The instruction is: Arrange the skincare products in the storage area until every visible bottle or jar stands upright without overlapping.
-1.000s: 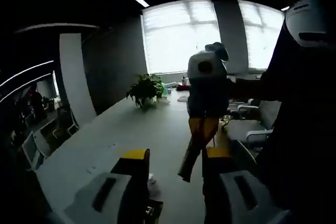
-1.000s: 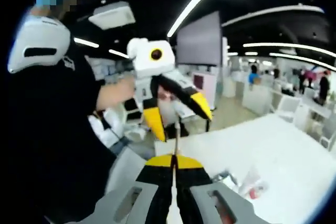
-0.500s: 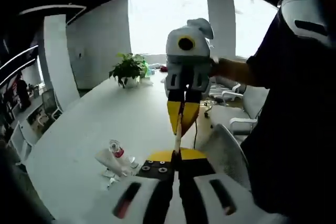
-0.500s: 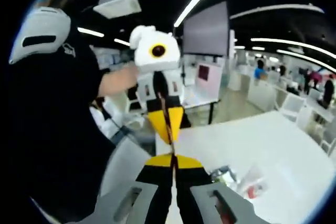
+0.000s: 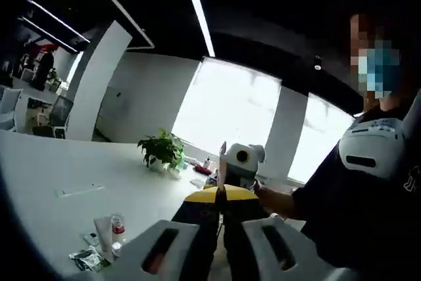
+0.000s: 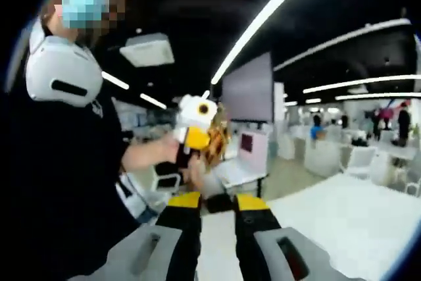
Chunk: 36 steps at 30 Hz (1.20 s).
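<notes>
- Presently raised well above the worktop (image 5: 52, 169), pointing at each other.
- Left tongs (image 5: 221, 197) pressed together, empty; right tongs (image 6: 210, 201) slightly parted, empty.
- Bottle (image 5: 118, 229) upright beside a tube (image 5: 104, 232) near the worktop edge, untouched.

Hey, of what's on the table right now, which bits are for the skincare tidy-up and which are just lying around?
For the job:
- white tube
- small red-banded bottle
- dark sachet

Just lying about:
- potted plant
- flat white slip
- small items beyond the plant, too small to identify
</notes>
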{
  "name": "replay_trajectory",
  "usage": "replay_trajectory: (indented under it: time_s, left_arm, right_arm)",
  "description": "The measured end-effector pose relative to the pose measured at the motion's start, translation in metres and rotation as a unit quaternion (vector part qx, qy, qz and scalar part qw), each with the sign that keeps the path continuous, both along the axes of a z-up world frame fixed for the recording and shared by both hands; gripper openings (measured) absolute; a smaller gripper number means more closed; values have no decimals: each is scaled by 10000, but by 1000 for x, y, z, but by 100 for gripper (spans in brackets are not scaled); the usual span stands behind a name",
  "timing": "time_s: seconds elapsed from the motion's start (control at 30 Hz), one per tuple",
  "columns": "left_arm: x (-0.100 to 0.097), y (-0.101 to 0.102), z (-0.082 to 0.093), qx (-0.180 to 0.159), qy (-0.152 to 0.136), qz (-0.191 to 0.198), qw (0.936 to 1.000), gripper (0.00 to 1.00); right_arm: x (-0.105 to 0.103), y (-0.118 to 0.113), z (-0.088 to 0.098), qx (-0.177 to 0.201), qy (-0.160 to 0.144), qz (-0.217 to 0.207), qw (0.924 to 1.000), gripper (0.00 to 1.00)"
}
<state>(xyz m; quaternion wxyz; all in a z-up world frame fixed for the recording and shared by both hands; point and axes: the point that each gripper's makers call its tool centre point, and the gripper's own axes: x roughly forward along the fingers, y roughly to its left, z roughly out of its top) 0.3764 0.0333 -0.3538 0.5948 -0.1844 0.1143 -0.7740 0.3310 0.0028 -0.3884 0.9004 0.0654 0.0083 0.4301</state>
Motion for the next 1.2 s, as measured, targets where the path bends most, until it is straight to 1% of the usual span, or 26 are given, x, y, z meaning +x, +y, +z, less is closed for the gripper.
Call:
replay_trajectory:
  time_s: [0.03, 0.07, 0.1, 0.13, 0.17, 0.23, 0.27, 0.33, 0.37, 0.43, 0.47, 0.5, 0.6, 0.67, 0.7, 0.77, 0.8, 0.83, 0.87, 0.93, 1.1, 1.17, 1.2]
  left_arm:
    - [-1, 2, -1, -20, -18, -11, 10000, 6]
    - [-1, 2, -1, -44, 11, 9, 10000, 6]
    - [-2, 2, -1, -82, 63, 50, 9999, 6]
    - [-3, 2, 0, -104, 92, 39, 9999, 6]
    - [-4, 2, 0, -130, 112, 40, 9998, 6]
    - [-4, 1, 0, -198, 181, 43, 9996, 6]
    - [-6, 1, 1, -235, 217, 14, 9995, 6]
    - [-9, -1, 2, -318, 302, 3, 9990, 6]
    - [-12, -1, 2, -364, 331, -5, 9988, 6]
    - [-13, -1, 2, -416, 372, 29, 9984, 6]
    - [-13, -1, 4, -478, 435, 30, 9979, 6]
    - [-11, -1, 3, -516, 499, 85, 9974, 6]
    - [-13, 0, 3, -574, 564, 29, 9968, 6]
    - [-14, -1, 1, -561, 554, 35, 9969, 7]
    - [-16, -2, 0, -532, 532, 17, 9972, 7]
    - [-18, -3, -4, -438, 391, 8, 9983, 7]
    - [-18, -3, -7, -345, 288, -40, 9990, 7]
    - [-19, -3, -9, -250, 219, -37, 9994, 7]
    - [-18, -3, -14, -107, 32, -39, 9999, 7]
    - [-17, -3, -20, 95, -162, 21, 9998, 8]
    - [-11, -2, -30, 401, -328, 160, 9985, 10]
    - [-7, -2, -36, 596, -443, 289, 9968, 10]
    - [-7, -2, -39, 680, -503, 312, 9959, 10]
  right_arm:
    - [0, 3, 10, 355, -42, 0, 9994, 17]
    - [0, 5, 16, 566, -93, 23, 9983, 18]
    - [2, 8, 19, 763, -80, 26, 9970, 18]
    - [3, 10, 20, 844, -77, 5, 9964, 18]
    - [5, 12, 18, 812, -78, -15, 9967, 20]
    - [11, 16, 16, 882, -32, -41, 9961, 21]
    - [13, 19, 16, 1004, -9, -32, 9949, 22]
    - [14, 24, 25, 1387, -46, 44, 9903, 21]
    - [14, 24, 27, 1443, -58, 58, 9895, 18]
    - [15, 25, 30, 1440, -164, 24, 9894, 8]
    - [16, 25, 32, 1461, -215, -20, 9890, 3]
    - [16, 25, 33, 1463, -235, -37, 9890, 0]
    - [15, 27, 33, 1421, -283, -14, 9894, 0]
    - [15, 26, 30, 1367, -200, -16, 9904, 0]
    - [14, 24, 27, 1377, -74, 14, 9904, 0]
    - [13, 24, 24, 1502, 232, 82, 9883, 0]
    - [13, 24, 23, 1492, 253, 85, 9884, 0]
    - [13, 24, 22, 1470, 331, 79, 9885, 0]
    - [13, 24, 20, 1453, 412, 77, 9885, 0]
    - [14, 22, 17, 1483, 617, 52, 9870, 0]
    - [18, 19, 9, 1499, 915, -46, 9844, 0]
    - [18, 19, 6, 1453, 1008, -69, 9842, 0]
    - [19, 19, 2, 1363, 1048, -101, 9851, 0]
